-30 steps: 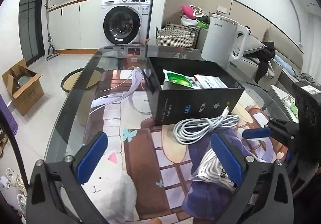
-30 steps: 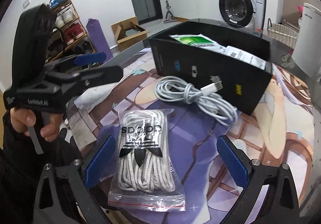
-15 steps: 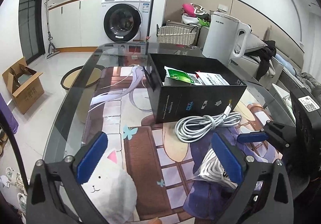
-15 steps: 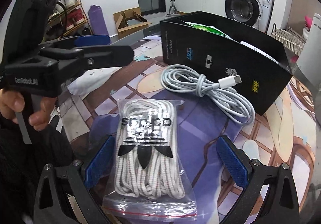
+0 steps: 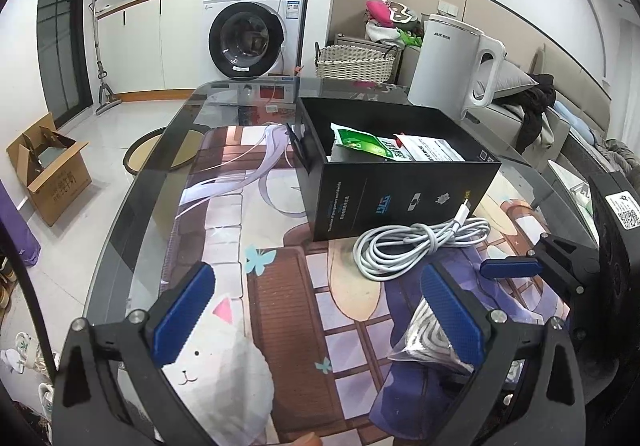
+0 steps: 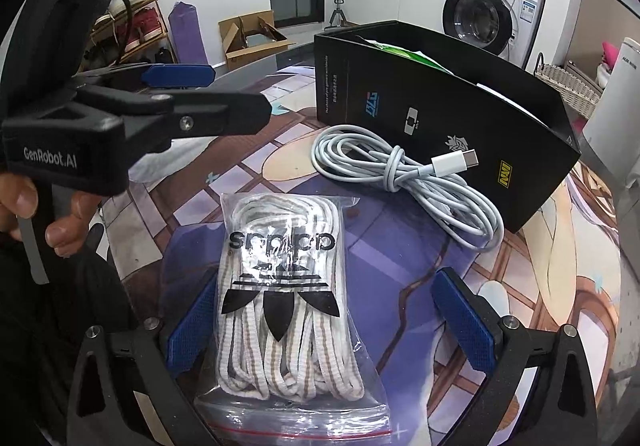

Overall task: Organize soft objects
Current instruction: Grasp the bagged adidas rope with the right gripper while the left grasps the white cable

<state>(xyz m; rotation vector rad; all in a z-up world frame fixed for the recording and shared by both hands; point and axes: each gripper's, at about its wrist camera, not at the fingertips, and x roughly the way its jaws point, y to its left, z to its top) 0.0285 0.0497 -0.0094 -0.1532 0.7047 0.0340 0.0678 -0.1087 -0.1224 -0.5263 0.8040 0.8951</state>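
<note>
- Low over the near end of the glass table (image 5: 132, 206), the right gripper (image 6: 328, 322) has its blue pads spread wide on either side of a zip bag of striped shoelaces (image 6: 284, 310), which lies flat on the printed mat (image 6: 400, 246); one pad looks just beside the bag's edge, though I cannot tell whether it touches.
- Off to its left, the left gripper (image 5: 316, 318) is also spread wide and grips nothing; it hangs above the mat's white cat figure (image 5: 224, 370), held in a person's hand (image 6: 36, 214).
- Beyond the bag, apart from it, a coiled white USB-C cable (image 6: 404, 178) lies loose on the mat, right in front of the black box (image 6: 440, 118).
- Inside that open box sit a green packet (image 5: 360, 144) and a white printed packet (image 5: 428, 148), so part of the sorting looks done.
- By my reckoning, the laces and the cable remain outside, so the job seems roughly half finished; closing on the bag looks like the step in hand.
- Compared with a second ago, the right gripper has come lower and closer over the laces, which now fill more of its view.
- Meanwhile the left gripper has drawn back slightly; nothing on the table has shifted.
</note>
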